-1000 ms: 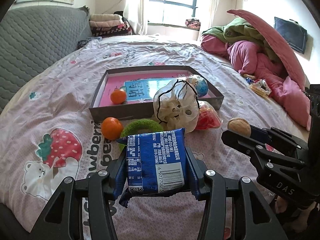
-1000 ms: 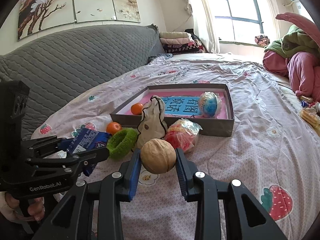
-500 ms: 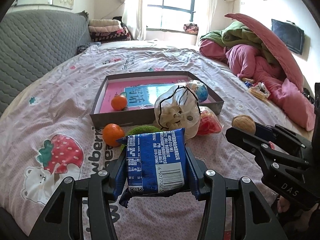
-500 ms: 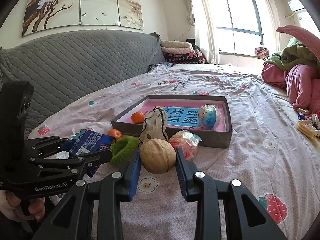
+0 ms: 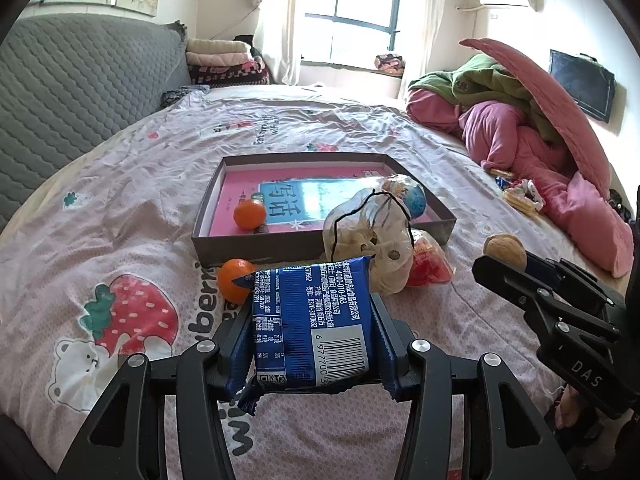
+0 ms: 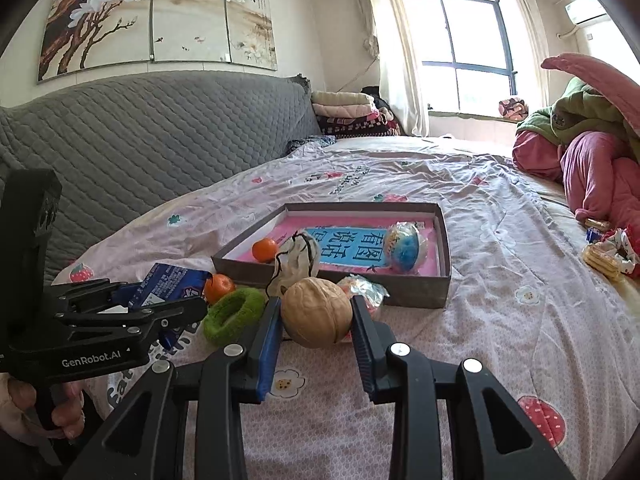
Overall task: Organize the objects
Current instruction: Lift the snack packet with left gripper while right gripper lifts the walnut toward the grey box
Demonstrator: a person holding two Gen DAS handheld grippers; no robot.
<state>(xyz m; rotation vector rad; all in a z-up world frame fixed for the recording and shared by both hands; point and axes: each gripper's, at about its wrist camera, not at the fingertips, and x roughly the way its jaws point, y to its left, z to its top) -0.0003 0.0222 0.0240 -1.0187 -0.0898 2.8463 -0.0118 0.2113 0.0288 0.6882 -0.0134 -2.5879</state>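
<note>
Left tongs, marked GenRobot.AI, clamp a barcoded blue packet; right tongs, marked DAS, pinch a walnut.

Glossy blue foil on the snack packet, crinkled at the sealed ends. Rough, matt, ridged shell on the walnut. Matt black plastic on both gripper frames, ribbed blue pads. Fuzzy green cloth on the hair tie. Matt grey cardboard on the box. Thin printed cotton on the bedsheet, lightly creased.
</note>
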